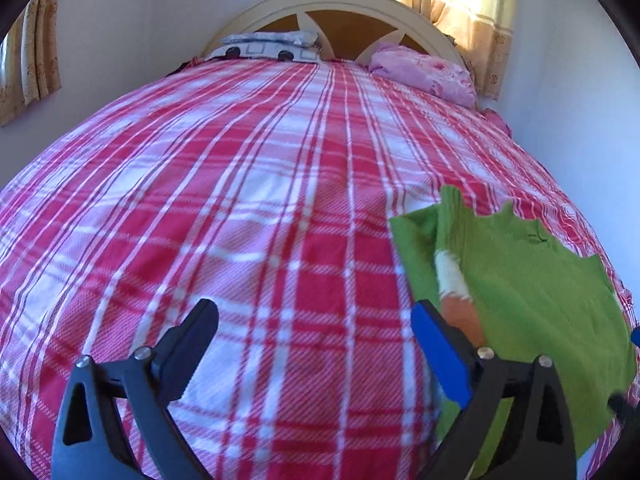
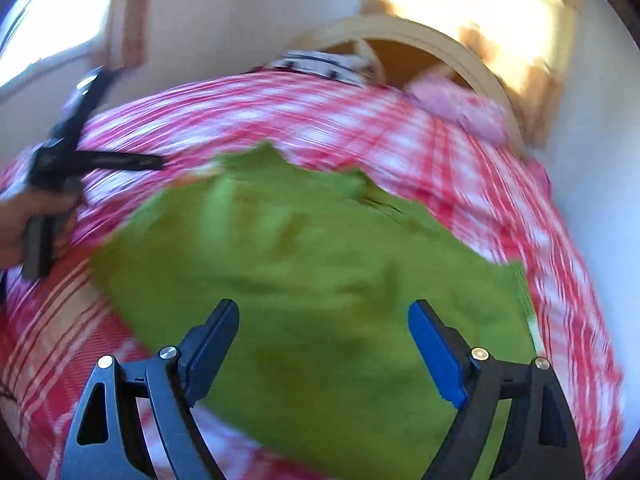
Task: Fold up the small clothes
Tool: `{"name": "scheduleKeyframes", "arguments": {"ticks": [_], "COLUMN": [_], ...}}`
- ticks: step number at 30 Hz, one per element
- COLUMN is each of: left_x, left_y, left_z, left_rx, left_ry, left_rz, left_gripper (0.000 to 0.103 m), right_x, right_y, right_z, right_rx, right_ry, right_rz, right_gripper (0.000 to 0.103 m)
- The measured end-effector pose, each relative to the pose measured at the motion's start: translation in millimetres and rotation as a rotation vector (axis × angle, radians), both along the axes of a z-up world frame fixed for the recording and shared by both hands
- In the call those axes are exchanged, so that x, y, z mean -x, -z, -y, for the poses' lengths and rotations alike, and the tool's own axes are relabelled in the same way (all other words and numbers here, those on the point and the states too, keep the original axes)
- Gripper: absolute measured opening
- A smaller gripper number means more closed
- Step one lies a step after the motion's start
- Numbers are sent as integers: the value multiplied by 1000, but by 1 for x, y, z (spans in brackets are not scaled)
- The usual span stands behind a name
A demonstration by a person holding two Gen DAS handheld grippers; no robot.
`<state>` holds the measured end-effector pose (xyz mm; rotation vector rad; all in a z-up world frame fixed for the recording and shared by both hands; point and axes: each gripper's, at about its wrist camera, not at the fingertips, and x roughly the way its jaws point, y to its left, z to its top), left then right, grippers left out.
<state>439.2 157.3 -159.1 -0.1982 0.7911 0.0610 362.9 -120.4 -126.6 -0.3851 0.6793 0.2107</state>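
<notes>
A small green garment (image 1: 532, 280) lies spread on the red and white plaid bedspread (image 1: 256, 208), at the right of the left wrist view, with a white and orange patch (image 1: 454, 276) at its left edge. My left gripper (image 1: 316, 320) stands open over bare bedspread, its right finger beside that edge, nothing between the fingers. The right wrist view is blurred. There the green garment (image 2: 304, 272) fills the middle, and my right gripper (image 2: 324, 320) hangs open above it, gripping nothing. The left gripper (image 2: 92, 160) and the hand that holds it show at the far left.
At the head of the bed lie a patterned pillow (image 1: 268, 46) and a bundle of pink cloth (image 1: 424, 72) against the curved headboard (image 1: 340, 4). White walls close in on both sides. Curtains (image 1: 472, 4) hang behind the headboard.
</notes>
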Motion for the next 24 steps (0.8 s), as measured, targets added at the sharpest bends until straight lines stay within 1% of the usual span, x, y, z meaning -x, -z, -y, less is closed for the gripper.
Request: {"name": "scheduleKeyframes", "arguments": {"ticks": [3,6,7,8,12,16,21,23,24], "left_x": [4,5,6,7,5,5,5,5,5], "left_y": [2,5,6,8,13,17,18,18,18], "left_z": [-5,-7,-8,-9,-18,-24,-23,-24,-25], "left_rx": [10,9,15,23,96,149,149,159,169], "left_ry": [4,18,22,25,37,34,46,55,56], "left_rz": [-12,-24,-27,-31,-44,-43,-38,-38,-38], "left_gripper": [99,99,99,99,99,99,102,103,103], "right_x": [13,21,24,25,30,27,18,10,9], "right_y": [6,16,22,25,39,46,52,56,59], "right_z": [-49,-81,-96,-103,-133,-144,-154,-161,-164], "right_rx": [93,180,224,249,351,379,424,424,441], "right_ry": [-95,-153,-175,-190,-244,-270,-265,-268,-264], "right_rz": [16,47,59,63,92,82,82,70,83], "right_gripper": [87,87,87,87,87,87,87,87,87]}}
